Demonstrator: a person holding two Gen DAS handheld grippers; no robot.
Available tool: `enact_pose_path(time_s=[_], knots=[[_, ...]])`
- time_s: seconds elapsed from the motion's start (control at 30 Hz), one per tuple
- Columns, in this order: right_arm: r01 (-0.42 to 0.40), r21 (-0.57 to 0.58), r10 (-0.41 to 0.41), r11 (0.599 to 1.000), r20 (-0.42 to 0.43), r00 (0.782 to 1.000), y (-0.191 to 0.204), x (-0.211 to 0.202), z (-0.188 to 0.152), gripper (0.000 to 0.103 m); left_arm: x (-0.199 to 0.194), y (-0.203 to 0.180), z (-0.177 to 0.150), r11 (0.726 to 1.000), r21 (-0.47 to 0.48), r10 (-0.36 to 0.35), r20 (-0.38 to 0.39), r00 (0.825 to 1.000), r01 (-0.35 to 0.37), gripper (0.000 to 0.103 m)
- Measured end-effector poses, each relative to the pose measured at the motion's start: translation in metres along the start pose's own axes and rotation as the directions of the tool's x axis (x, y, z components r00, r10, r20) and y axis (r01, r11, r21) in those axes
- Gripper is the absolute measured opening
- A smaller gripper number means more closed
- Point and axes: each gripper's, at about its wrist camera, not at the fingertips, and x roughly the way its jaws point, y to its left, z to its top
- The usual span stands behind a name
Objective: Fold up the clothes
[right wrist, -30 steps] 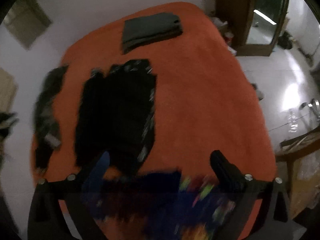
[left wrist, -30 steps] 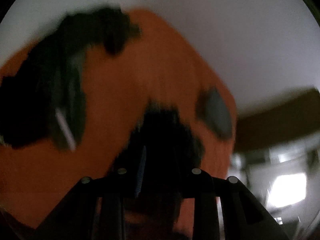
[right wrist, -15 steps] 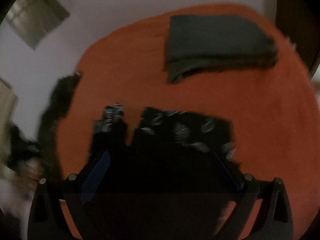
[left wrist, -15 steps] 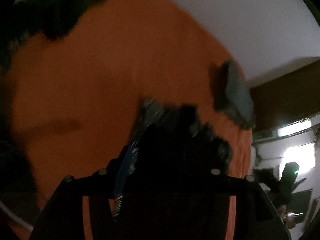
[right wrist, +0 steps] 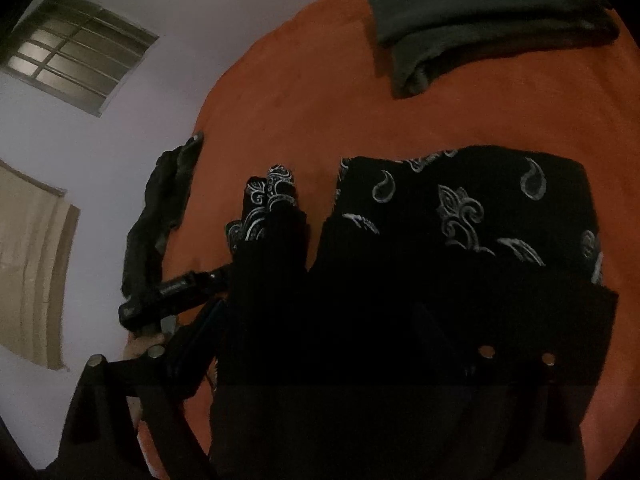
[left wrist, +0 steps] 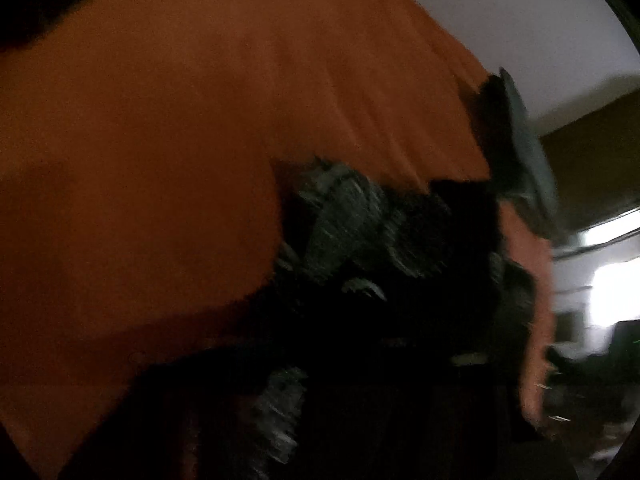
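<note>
Left view motion-blurred, black patterned garment (right wrist: 460,220) hiding both tongs' tips, grey folded garment (right wrist: 480,12) cropped

One patterned black garment (right wrist: 460,216), one folded grey garment (right wrist: 480,20) beyond the fingers, one dark garment (right wrist: 160,216) at the bed's (right wrist: 300,112) left edge.

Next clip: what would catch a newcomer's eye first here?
The bright orange bedspread fills both views. On it, close to the right camera, lies a black garment with a silver paisley print, which hides the fingers of the hand-held gripper. Beyond it, toward the far edge, sits a folded dark grey cloth.
</note>
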Motion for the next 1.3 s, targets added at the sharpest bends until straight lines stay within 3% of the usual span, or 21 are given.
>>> enact_pose_path(time_s=[0.03, 0.17, 0.27, 0.33, 0.47, 0.57, 0.67, 0.73, 0.8, 0.87, 0.93, 1.03, 1.1, 1.2, 1.23, 1.3], knots=[[0.005, -0.014, -0.005, 1.000, -0.003, 1.000, 0.003, 0.003, 0.004, 0.087, -0.013, 0.004, 0.000, 1.000, -0.025, 0.010, 0.056, 0.998, -0.009, 0.000], [0.023, -0.069, -0.024, 0.997, -0.017, 1.000, 0.013, 0.016, 0.019, 0.087, -0.070, 0.048, 0.001, 0.980, -0.171, -0.061, 0.213, 0.975, 0.099, 0.000], [0.036, -0.111, -0.039, 0.993, -0.026, 0.999, 0.021, 0.026, 0.030, 0.087, -0.063, 0.060, 0.013, 0.983, -0.139, -0.099, 0.130, 0.987, 0.117, 0.000], [0.045, -0.139, -0.050, 0.989, -0.031, 0.998, 0.026, 0.033, 0.037, 0.087, -0.041, 0.064, 0.020, 0.969, -0.203, -0.138, 0.035, 0.990, 0.142, 0.002], [0.051, -0.116, -0.053, 0.992, -0.020, 0.998, 0.030, 0.040, 0.037, 0.087, 0.009, 0.049, 0.020, 0.943, -0.280, -0.210, -0.080, 0.974, 0.181, 0.004], [0.020, -0.103, -0.026, 0.995, -0.062, 0.998, 0.025, 0.042, 0.022, 0.087, 0.020, 0.034, 0.018, 0.963, -0.233, -0.156, -0.086, 0.984, 0.133, 0.004], [0.038, -0.093, -0.046, 0.995, -0.086, 0.995, 0.014, 0.040, 0.010, 0.087, 0.023, 0.022, 0.019, 0.978, -0.183, -0.118, -0.070, 0.991, 0.103, 0.005], [0.041, -0.070, -0.047, 0.997, -0.090, 0.995, 0.007, 0.038, 0.005, 0.087, 0.020, 0.020, 0.022, 0.986, -0.140, -0.091, -0.030, 0.995, 0.086, 0.006], [0.045, -0.036, -0.048, 0.998, -0.097, 0.994, -0.004, 0.034, 0.002, 0.087, 0.009, 0.021, 0.027, 0.996, -0.089, -0.003, 0.012, 1.000, 0.004, 0.008], [0.052, -0.019, -0.054, 0.998, -0.100, 0.994, -0.013, 0.031, 0.001, 0.088, 0.004, 0.015, 0.029, 0.995, -0.043, 0.096, 0.031, 0.995, -0.095, 0.018], [0.066, -0.009, -0.066, 0.998, -0.100, 0.993, -0.018, 0.029, -0.001, 0.088, 0.005, 0.013, 0.030, 0.992, -0.019, 0.121, 0.017, 0.992, -0.121, 0.037], [0.074, 0.005, -0.073, 0.997, -0.104, 0.992, -0.023, 0.027, -0.003, 0.088, 0.007, 0.019, 0.029, 0.996, -0.082, 0.045, -0.020, 0.999, -0.047, 0.055], [0.071, 0.019, -0.069, 0.997, -0.106, 0.992, -0.026, 0.026, -0.005, 0.088, 0.008, 0.022, 0.029, 0.992, -0.128, -0.024, -0.029, 0.999, 0.020, 0.062], [0.068, 0.023, -0.065, 0.997, -0.106, 0.992, -0.025, 0.025, -0.005, 0.088, 0.009, 0.029, 0.029, 0.978, -0.175, -0.125, -0.038, 0.991, 0.116, 0.062], [0.067, 0.023, -0.064, 0.998, -0.106, 0.992, -0.025, 0.025, -0.005, 0.088, 0.011, 0.034, 0.028, 0.960, -0.209, -0.198, -0.039, 0.979, 0.186, 0.062], [0.061, 0.022, -0.058, 0.998, -0.111, 0.992, -0.024, 0.025, -0.006, 0.088, 0.015, 0.045, 0.025, 0.890, -0.288, -0.373, -0.015, 0.928, 0.353, 0.062]])
